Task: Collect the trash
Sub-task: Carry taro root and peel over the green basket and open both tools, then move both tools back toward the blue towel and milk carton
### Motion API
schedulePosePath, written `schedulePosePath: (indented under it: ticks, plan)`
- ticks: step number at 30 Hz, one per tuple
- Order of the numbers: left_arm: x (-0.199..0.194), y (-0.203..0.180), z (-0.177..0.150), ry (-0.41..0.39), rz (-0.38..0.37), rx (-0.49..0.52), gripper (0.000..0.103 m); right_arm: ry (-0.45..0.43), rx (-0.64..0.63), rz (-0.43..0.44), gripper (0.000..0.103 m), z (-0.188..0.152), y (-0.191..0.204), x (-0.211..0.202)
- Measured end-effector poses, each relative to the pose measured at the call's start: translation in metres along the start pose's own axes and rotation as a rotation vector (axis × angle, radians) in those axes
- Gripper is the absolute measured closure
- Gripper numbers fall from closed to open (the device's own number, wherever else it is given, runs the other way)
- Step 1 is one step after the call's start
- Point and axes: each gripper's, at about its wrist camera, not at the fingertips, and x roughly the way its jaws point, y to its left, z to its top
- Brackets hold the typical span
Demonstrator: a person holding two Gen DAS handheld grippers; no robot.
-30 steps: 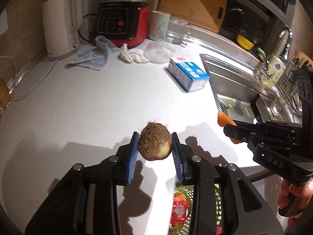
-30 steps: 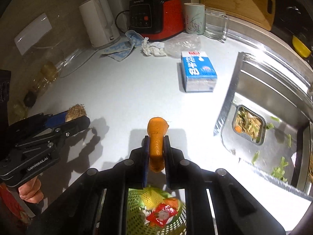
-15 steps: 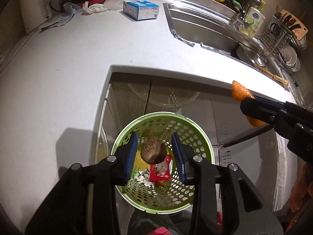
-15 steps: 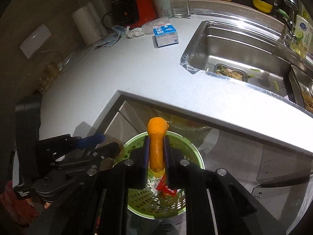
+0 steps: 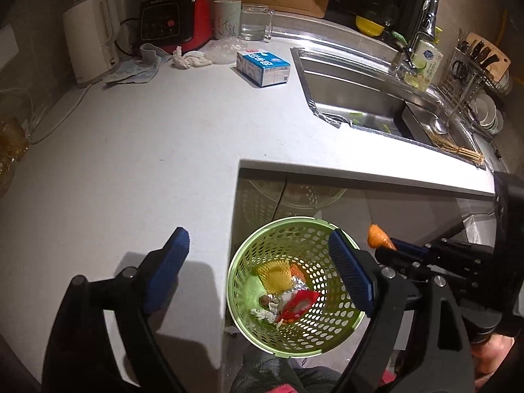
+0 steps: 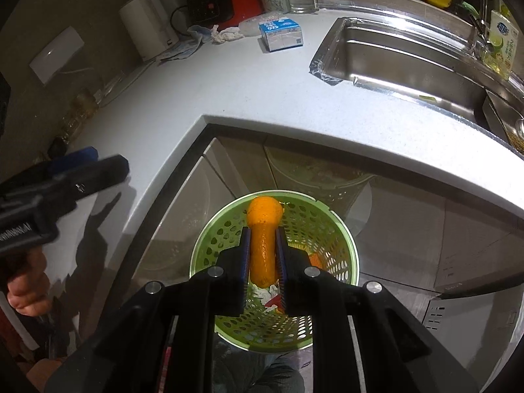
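Orange carrot (image 6: 263, 242) clamped in right tongs (image 6: 263, 263) over green basket (image 6: 347, 239); left tongs (image 5: 258, 275) spread wide, empty.

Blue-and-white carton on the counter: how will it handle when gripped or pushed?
The blue-and-white carton lies on a broad flat face on the countertop, so it should slide rather than roll or tip. Its crisp edges suggest thin card: probably light, and likely to dent under a hard pinch. Whether it is full cannot be told.
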Motion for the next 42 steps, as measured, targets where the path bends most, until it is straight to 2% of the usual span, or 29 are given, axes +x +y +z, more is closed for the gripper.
schedulePosePath:
  ticks: [2, 4, 8, 10, 15, 21, 24, 29, 32, 42]
  plan:
    - [-0.004, 0.007, 0.001, -0.008, -0.005, 0.006, 0.019, 0.020, 0.000, -0.006, 0.078, -0.004, 0.005, 0.011]
    - [-0.007, 0.010, 0.001, -0.022, 0.012, 0.017, 0.018, 0.038, 0.015, -0.010, 0.061, -0.006, 0.009, 0.019]
    - [-0.012, 0.016, -0.002, -0.041, 0.024, 0.012, 0.017, 0.046, 0.004, -0.024, 0.051, -0.008, 0.016, 0.020]
    - [-0.013, 0.018, -0.003, -0.038, 0.017, -0.004, 0.017, 0.031, -0.001, -0.040, 0.042, -0.006, 0.018, 0.014]
    - [-0.020, 0.017, -0.002, -0.048, 0.011, -0.008, 0.017, -0.012, -0.010, -0.065, 0.036, -0.001, 0.022, -0.005]
    - [-0.040, 0.014, 0.006, -0.095, -0.018, -0.025, 0.013, -0.058, -0.018, -0.076, 0.034, 0.009, 0.026, -0.029]
    - [-0.046, 0.011, 0.013, -0.109, -0.030, -0.030, 0.010, -0.098, -0.022, -0.087, 0.020, 0.012, 0.029, -0.044]
    - [-0.054, 0.006, 0.025, -0.121, -0.051, -0.040, 0.009, -0.133, -0.031, -0.097, 0.019, 0.016, 0.034, -0.063]
    - [-0.059, 0.006, 0.029, -0.135, -0.040, -0.066, 0.008, -0.159, -0.029, -0.098, 0.012, 0.019, 0.036, -0.073]
    - [-0.059, 0.001, 0.041, -0.134, -0.010, -0.089, 0.008, -0.206, -0.049, -0.077, 0.008, 0.038, 0.040, -0.091]
